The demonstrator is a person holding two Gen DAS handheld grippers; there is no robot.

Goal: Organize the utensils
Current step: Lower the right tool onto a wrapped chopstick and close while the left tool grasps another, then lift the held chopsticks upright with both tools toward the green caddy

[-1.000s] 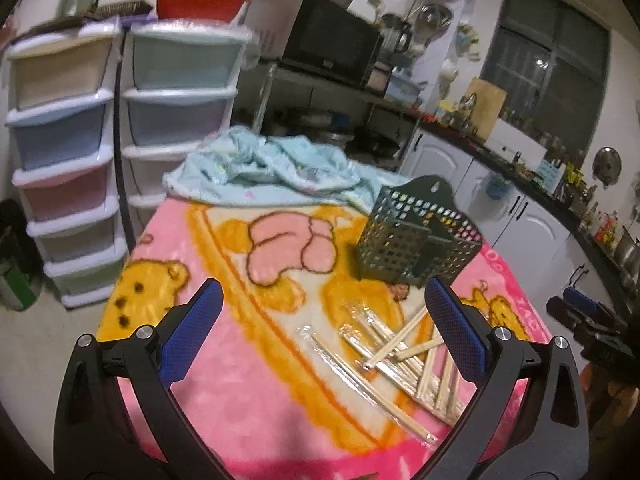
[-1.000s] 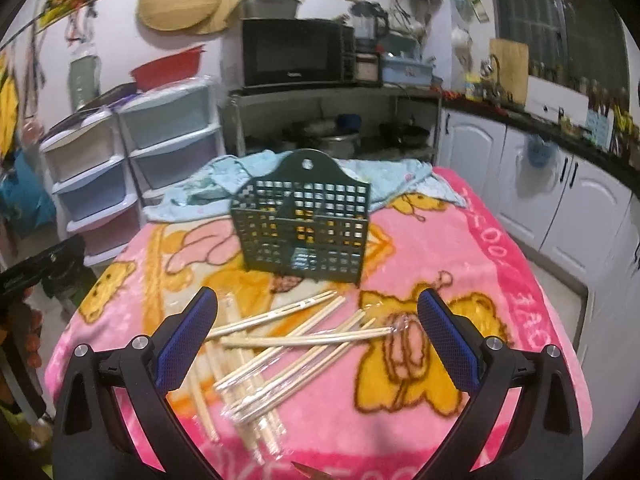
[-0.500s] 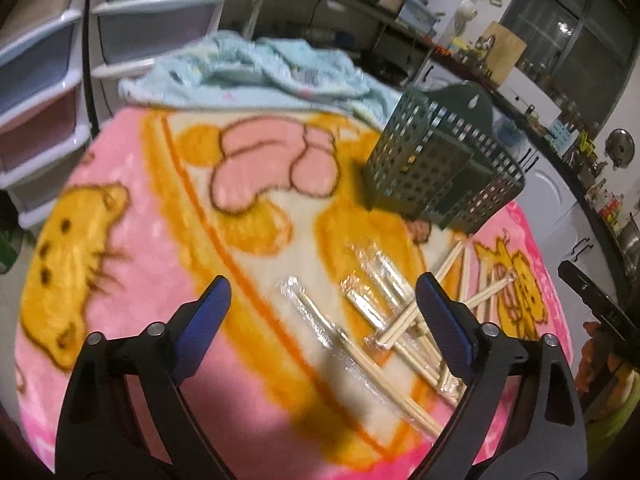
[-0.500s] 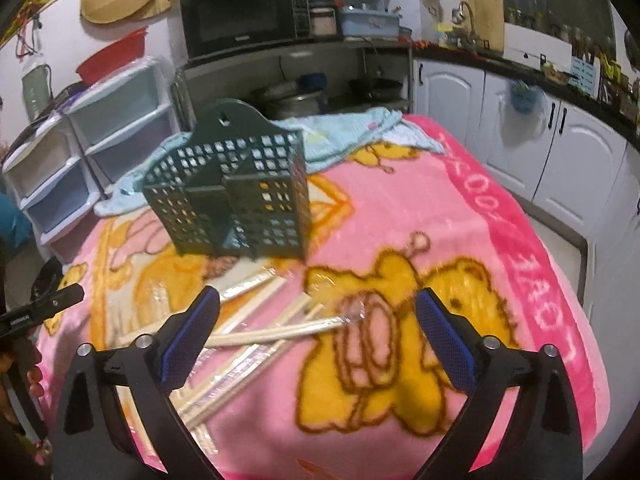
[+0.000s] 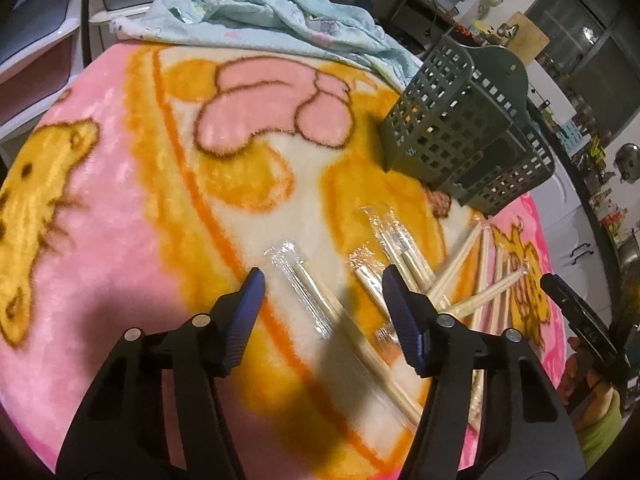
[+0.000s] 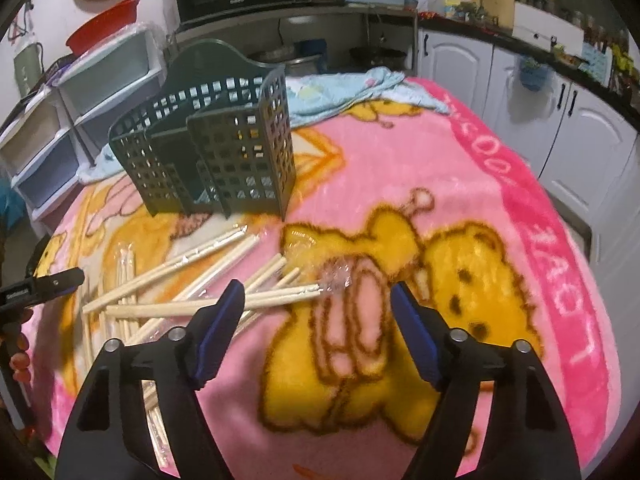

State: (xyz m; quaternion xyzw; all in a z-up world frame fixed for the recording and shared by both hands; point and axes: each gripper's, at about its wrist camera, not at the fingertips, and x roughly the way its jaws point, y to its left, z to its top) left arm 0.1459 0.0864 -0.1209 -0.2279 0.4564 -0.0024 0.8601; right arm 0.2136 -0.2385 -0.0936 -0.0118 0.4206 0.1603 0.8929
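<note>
Several pairs of wooden chopsticks, most in clear wrappers, lie scattered on a pink cartoon blanket. A dark green slotted utensil basket stands upright just behind them. My left gripper hangs low over one wrapped pair, which lies between its closing jaws; the pads do not touch it. My right gripper is also closing, low over the wrapped tip of a chopstick pair at the right end of the pile, with no contact.
A crumpled light blue cloth lies at the blanket's far edge behind the basket. Plastic drawer units stand to the left, white kitchen cabinets to the right. Bare blanket stretches right of the pile.
Both grippers have dropped toward the blanket and tipped downward. Their jaws have narrowed, and each now straddles a wrapped chopstick pair. The chopsticks and basket have not moved.
</note>
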